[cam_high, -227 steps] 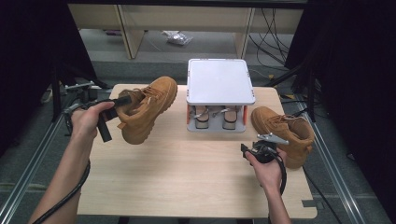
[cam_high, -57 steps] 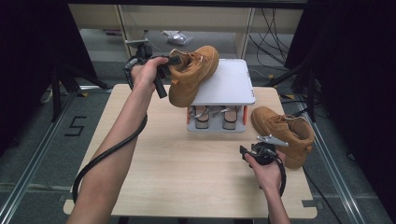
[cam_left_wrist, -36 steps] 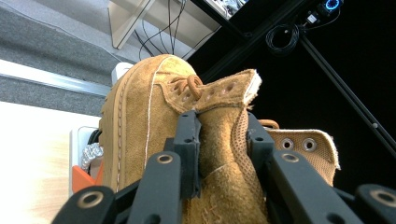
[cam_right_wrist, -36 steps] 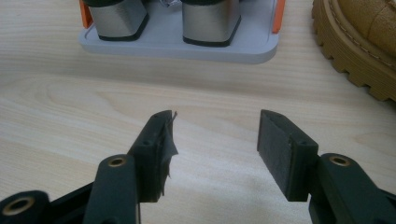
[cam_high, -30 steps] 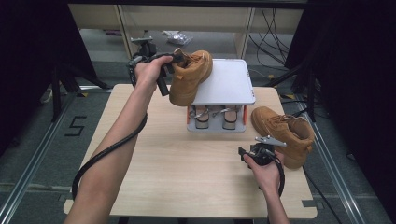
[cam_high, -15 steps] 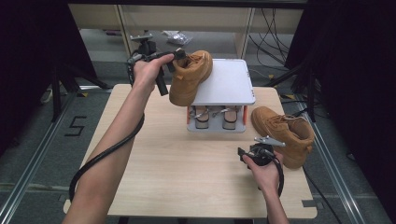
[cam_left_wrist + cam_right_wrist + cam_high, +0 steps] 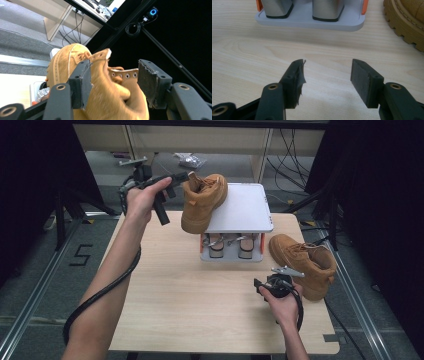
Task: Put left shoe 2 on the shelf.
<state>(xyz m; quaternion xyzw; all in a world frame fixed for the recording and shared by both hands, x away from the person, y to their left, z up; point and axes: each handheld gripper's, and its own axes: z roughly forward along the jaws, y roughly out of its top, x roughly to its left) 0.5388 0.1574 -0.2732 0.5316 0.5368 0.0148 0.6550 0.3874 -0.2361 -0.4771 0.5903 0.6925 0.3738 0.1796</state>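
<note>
one boot (image 7: pixel 202 202) sits on the stand (image 7: pixel 247 215), the other boot (image 7: pixel 304 262) right of it on the table (image 7: pixel 190 300).

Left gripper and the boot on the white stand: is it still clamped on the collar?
Cannot tell. In the left gripper view the boot sits between the left gripper, whose jaws have just been opening; a gap shows at one pad, the other meets blurred leather.

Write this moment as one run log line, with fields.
left gripper: jaws just opened, boot between, unpressed | boot: on white stand | right gripper: open, empty | second boot: on table
</note>
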